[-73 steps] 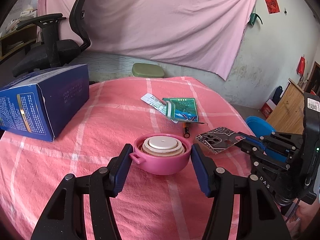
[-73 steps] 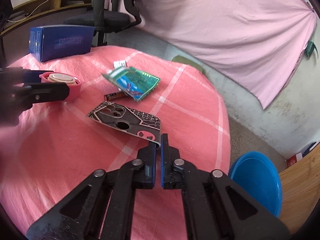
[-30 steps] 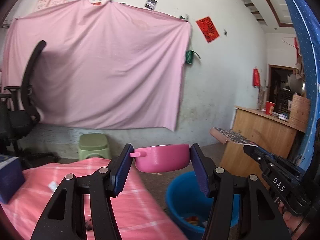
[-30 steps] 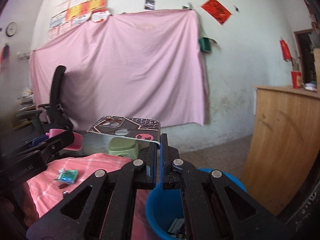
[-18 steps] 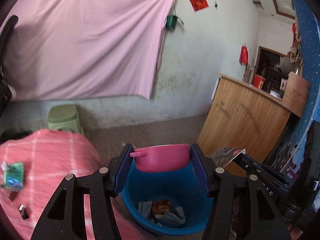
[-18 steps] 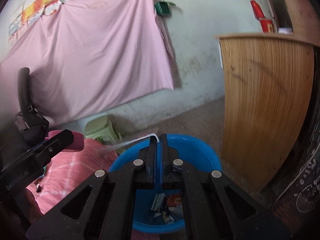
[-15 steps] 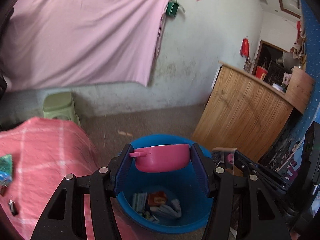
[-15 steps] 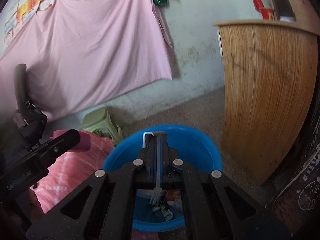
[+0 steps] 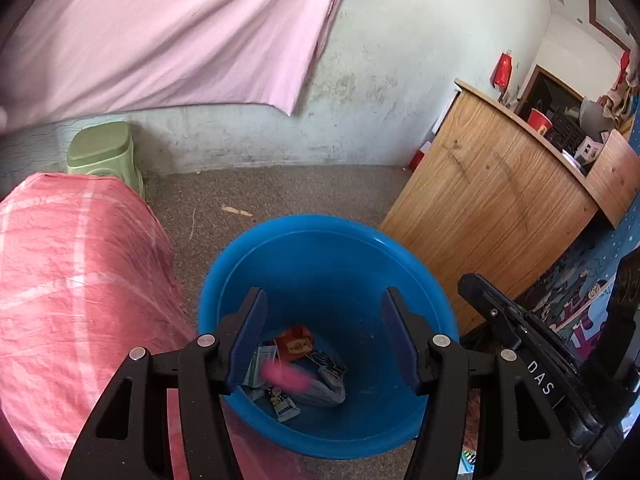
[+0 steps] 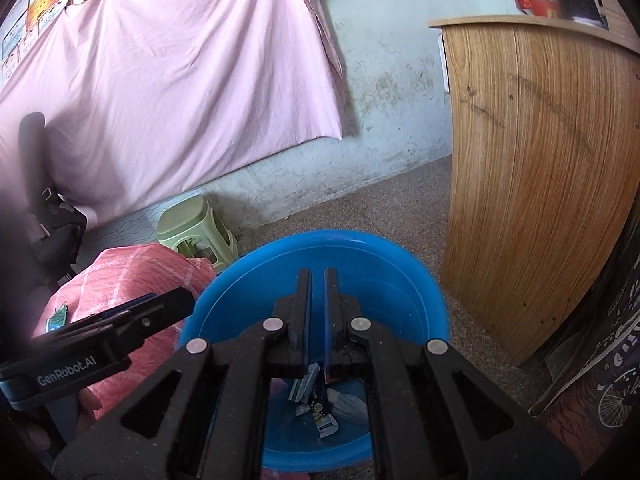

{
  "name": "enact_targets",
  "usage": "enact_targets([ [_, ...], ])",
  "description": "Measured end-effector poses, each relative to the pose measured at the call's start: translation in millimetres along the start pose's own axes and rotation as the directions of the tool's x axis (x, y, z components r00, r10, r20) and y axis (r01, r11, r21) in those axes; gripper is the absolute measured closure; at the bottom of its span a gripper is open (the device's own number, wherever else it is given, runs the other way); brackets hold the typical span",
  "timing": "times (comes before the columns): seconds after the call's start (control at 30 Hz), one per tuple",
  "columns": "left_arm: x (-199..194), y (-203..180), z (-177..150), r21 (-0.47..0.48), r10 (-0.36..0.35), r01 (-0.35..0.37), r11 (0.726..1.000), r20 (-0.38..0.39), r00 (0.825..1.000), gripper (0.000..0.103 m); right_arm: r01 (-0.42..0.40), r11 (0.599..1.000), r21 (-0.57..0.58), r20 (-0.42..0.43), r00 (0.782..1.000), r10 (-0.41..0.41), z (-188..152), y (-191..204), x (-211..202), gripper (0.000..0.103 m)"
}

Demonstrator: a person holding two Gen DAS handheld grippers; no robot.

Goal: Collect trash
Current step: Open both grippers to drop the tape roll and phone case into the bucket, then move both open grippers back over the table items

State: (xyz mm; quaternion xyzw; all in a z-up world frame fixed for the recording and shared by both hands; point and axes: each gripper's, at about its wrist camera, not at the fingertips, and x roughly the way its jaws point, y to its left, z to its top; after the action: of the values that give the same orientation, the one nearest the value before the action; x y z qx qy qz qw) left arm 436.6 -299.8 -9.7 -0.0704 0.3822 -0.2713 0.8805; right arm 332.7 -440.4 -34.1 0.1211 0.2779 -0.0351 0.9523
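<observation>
The left hand-held gripper point(image 9: 322, 336) hung over the blue basin point(image 9: 412, 264) with its fingers spread wide and nothing between them. Inside the basin, a blurred pink bowl point(image 9: 285, 376) showed at about 7 o'clock of the basin floor, over a heap of wrappers point(image 9: 298, 344) and paper scraps lying there. In the left wrist view the right hand-held gripper point(image 9: 468, 282) reached in from 4 o'clock, its tip at the basin's rim.

In the right wrist view the right hand-held gripper point(image 10: 316, 280) also hovered above the blue basin point(image 10: 400, 248), its fingers drawn close with only a narrow slit between them and nothing held there. Below its tips lay the same litter, a small packet point(image 10: 325, 422) among it. The left hand-held gripper point(image 10: 176, 300) came in from 9 o'clock.

The bench under a pink checked cloth point(image 9: 60, 280) stood just beside the basin at 9 o'clock. A green stool point(image 9: 102, 152) sat at 11 o'clock by the wall, and a wooden counter point(image 9: 492, 208) rose at 2 o'clock.
</observation>
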Motion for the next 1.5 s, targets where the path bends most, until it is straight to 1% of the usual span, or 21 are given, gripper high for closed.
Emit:
enact_targets([
  [0.07, -10, 5, -1, -0.008, 0.001, -0.001, 1.0, 0.019, 1.0, 0.049, -0.003, 1.0, -0.002, 0.009, 1.0, 0.003, 2, 1, 0, 0.07],
  [0.13, -23, 10, -2, -0.02, 0.011, -0.01, 1.0, 0.061, 0.998, 0.049, -0.006, 1.0, -0.003, 0.028, 1.0, 0.006, 4, 3, -3, 0.063],
  [0.23, -45, 18, -4, -0.023, 0.052, -0.05, 0.998, 0.127, 0.991, 0.049, -0.02, 1.0, -0.015, 0.067, 0.998, 0.021, 7, 10, -12, 0.056],
  [0.33, -71, 25, -7, -0.021, 0.105, -0.103, 0.994, 0.196, 0.975, 0.047, -0.042, 0.999, -0.034, 0.114, 0.992, 0.046, 11, 20, -24, 0.05],
  [0.37, -78, 28, -8, -0.021, 0.12, -0.118, 0.993, 0.213, 0.97, 0.045, -0.054, 0.998, -0.041, 0.132, 0.99, 0.059, 12, 24, -28, 0.048],
  [0.43, -95, 34, -11, -0.026, 0.153, -0.151, 0.988, 0.248, 0.957, 0.04, -0.073, 0.996, -0.056, 0.162, 0.983, 0.081, 14, 33, -36, 0.037],
  [0.47, -103, 37, -13, -0.031, 0.17, -0.168, 0.985, 0.263, 0.949, 0.035, -0.083, 0.994, -0.065, 0.179, 0.979, 0.093, 15, 38, -40, 0.034],
  [0.53, -122, 45, -18, -0.045, 0.202, -0.198, 0.979, 0.305, 0.931, 0.033, -0.102, 0.991, -0.083, 0.211, 0.97, 0.118, 17, 48, -46, 0.024],
  [0.57, -129, 48, -20, -0.049, 0.211, -0.206, 0.977, 0.32, 0.924, 0.033, -0.109, 0.99, -0.092, 0.227, 0.965, 0.128, 17, 53, -50, 0.021],
  [0.63, -145, 55, -24, -0.059, 0.24, -0.234, 0.97, 0.346, 0.907, 0.032, -0.132, 0.985, -0.113, 0.267, 0.951, 0.158, 18, 66, -57, 0.012],
  [0.7, -158, 61, -29, -0.073, 0.281, -0.273, 0.959, 0.363, 0.889, 0.015, -0.154, 0.979, -0.136, 0.298, 0.936, 0.189, 18, 78, -62, 0.006],
  [0.77, -173, 68, -35, -0.101, 0.327, -0.313, 0.944, 0.394, 0.859, 0.009, -0.168, 0.974, -0.152, 0.323, 0.923, 0.21, 17, 88, -66, 0.001],
  [0.87, -197, 85, -47, -0.155, 0.381, -0.349, 0.924, 0.435, 0.816, 0.005, -0.193, 0.965, -0.18, 0.346, 0.905, 0.246, 14, 105, -70, 0.0],
  [0.97, -217, 101, -58, -0.217, 0.441, -0.384, 0.898, 0.465, 0.768, 0.002, -0.237, 0.948, -0.21, 0.367, 0.88, 0.302, 10, 117, -73, 0.0],
  [1.0, -222, 107, -62, -0.23, 0.459, -0.397, 0.888, 0.469, 0.754, 0.002, -0.247, 0.942, -0.226, 0.373, 0.872, 0.318, 9, 122, -74, 0.0],
  [1.07, -233, 115, -68, -0.244, 0.488, -0.423, 0.873, 0.475, 0.733, 0.002, -0.247, 0.934, -0.258, 0.38, 0.863, 0.333, 7, 131, -77, 0.0],
  [1.13, -243, 123, -76, -0.249, 0.507, -0.443, 0.861, 0.483, 0.714, 0.002, -0.246, 0.924, -0.291, 0.382, 0.856, 0.348, 3, 145, -79, 0.0],
  [1.2, -250, 129, -83, -0.251, 0.525, -0.464, 0.85, 0.491, 0.696, 0.002, -0.269, 0.91, -0.317, 0.366, 0.85, 0.379, -1, 159, -79, 0.0],
  [1.37, -267, 145, -100, -0.264, 0.563, -0.504, 0.822, 0.507, 0.653, 0.002, -0.269, 0.889, -0.37, 0.332, 0.856, 0.397, -10, 189, -76, 0.0],
  [1.4, -271, 149, -103, -0.269, 0.571, -0.511, 0.817, 0.508, 0.645, 0.002, -0.269, 0.885, -0.38, 0.327, 0.856, 0.401, -11, 193, -75, 0.0],
  [1.5, -279, 160, -111, -0.283, 0.591, -0.526, 0.802, 0.502, 0.632, 0.001, -0.28, 0.873, -0.399, 0.309, 0.856, 0.415, -18, 209, -73, 0.0],
])
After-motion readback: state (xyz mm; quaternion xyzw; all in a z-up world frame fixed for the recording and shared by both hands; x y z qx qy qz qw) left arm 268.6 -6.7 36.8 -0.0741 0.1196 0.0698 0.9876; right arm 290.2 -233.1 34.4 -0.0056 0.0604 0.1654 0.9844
